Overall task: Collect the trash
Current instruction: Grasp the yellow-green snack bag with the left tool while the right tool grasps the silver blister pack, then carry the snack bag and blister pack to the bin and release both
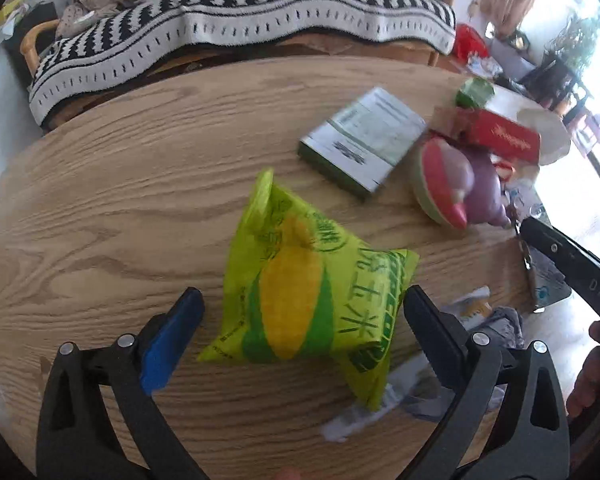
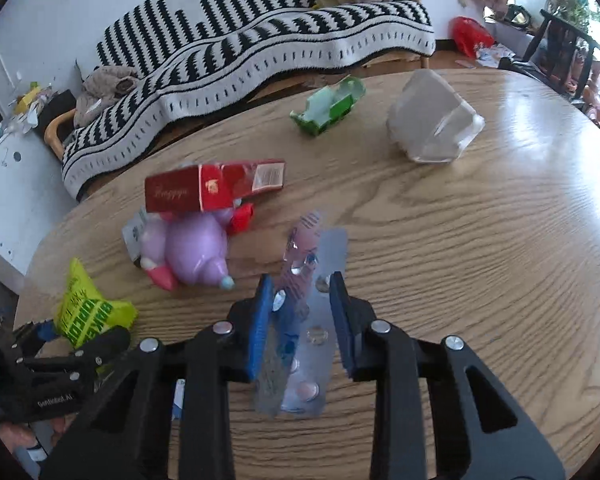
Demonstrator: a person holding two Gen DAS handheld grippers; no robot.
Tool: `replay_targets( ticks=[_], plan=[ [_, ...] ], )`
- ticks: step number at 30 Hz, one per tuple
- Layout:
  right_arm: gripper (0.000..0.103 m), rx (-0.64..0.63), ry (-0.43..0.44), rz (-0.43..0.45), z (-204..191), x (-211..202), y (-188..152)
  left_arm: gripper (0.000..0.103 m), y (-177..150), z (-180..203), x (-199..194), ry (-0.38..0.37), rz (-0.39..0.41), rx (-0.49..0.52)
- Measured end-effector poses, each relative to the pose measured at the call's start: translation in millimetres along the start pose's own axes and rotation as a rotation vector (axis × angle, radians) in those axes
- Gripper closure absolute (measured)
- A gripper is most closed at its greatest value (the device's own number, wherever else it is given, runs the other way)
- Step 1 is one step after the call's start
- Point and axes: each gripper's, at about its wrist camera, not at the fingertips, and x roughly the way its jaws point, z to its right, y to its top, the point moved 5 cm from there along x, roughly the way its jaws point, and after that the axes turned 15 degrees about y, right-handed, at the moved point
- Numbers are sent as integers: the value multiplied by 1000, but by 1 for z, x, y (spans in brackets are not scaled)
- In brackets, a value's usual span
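Note:
A green and yellow snack bag (image 1: 308, 292) lies on the round wooden table (image 1: 120, 200), between the fingers of my open left gripper (image 1: 300, 300); the fingers do not touch it. The bag also shows in the right wrist view (image 2: 88, 312). My right gripper (image 2: 302, 292) has its jaws narrowly apart around silver and pink pill blister packs (image 2: 312, 320); whether the pads press on them I cannot tell. My right gripper shows in the left wrist view at the right edge (image 1: 568, 260).
On the table lie a green-edged white box (image 1: 360, 140), a red carton (image 2: 212, 188), a purple toy (image 2: 196, 252), a watermelon slice toy (image 1: 440, 184), a torn green box (image 2: 328, 106), a clear plastic container (image 2: 432, 120) and crumpled paper (image 1: 420, 384). A striped sofa (image 2: 260, 48) stands behind.

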Motion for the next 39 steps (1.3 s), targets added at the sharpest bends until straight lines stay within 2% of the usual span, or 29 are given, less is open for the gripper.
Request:
replay_targets(
  ticks=[1,2,3,5,7,8,17,39],
  plan=[
    [92,-8,12,5,-1,0,-1,12,0,-5,-1,-14,9,-14],
    [94,-6,19,5,1,-1,-3,30,1,-8,-5,-21,22,-15],
    [97,0,31,6,2,-2,-4,35,2,-10,-7,-16,24,-18],
    [98,-3,43,14,4,-5,-6,41,1,-15,-9,-65,13,-62],
    [98,-4,46,26,3,-10,-6,45,1,-18,-13,-53,24,-69],
    [98,-2,47,35,4,-12,-7,51,1,-19,-16,-37,39,-68],
    [98,-5,33,121,-4,-38,-7,53,-2,-27,-39,-37,86,-103],
    [98,-4,58,111,-10,-33,-7,53,-4,-33,-45,-35,95,-88]
  ],
)
